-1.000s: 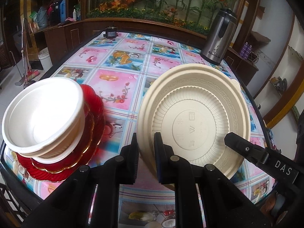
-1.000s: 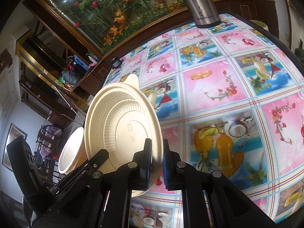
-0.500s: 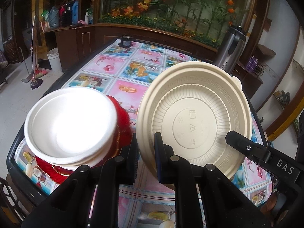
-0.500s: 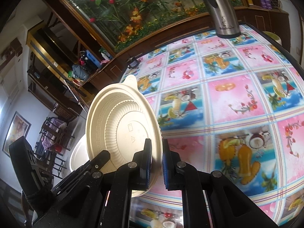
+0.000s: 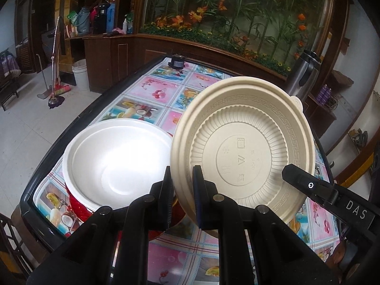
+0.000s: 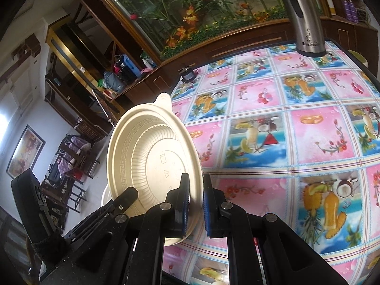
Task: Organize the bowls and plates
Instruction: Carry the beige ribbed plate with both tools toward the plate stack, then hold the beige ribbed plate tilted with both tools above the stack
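A beige plastic plate (image 5: 242, 147) with a ribbed underside is held upright above the table, its underside toward me. My left gripper (image 5: 181, 190) is shut on its left rim. My right gripper (image 6: 196, 204) is shut on its right rim; the plate also shows in the right wrist view (image 6: 152, 166). To the left, a white bowl (image 5: 116, 161) sits nested on red plates (image 5: 78, 209) near the table's front-left corner. The right gripper's finger (image 5: 308, 186) shows behind the plate's lower right rim.
The table (image 6: 285, 130) has a colourful fruit-print cloth. A steel thermos (image 6: 305, 16) stands at the far right edge, a small dark jar (image 5: 177, 60) at the far end. Wooden cabinets and a flower display stand behind. The floor lies to the left.
Both grippers have carried the beige plate up and to the left. The white bowl stack now lies closer, right beside the plate's left rim.
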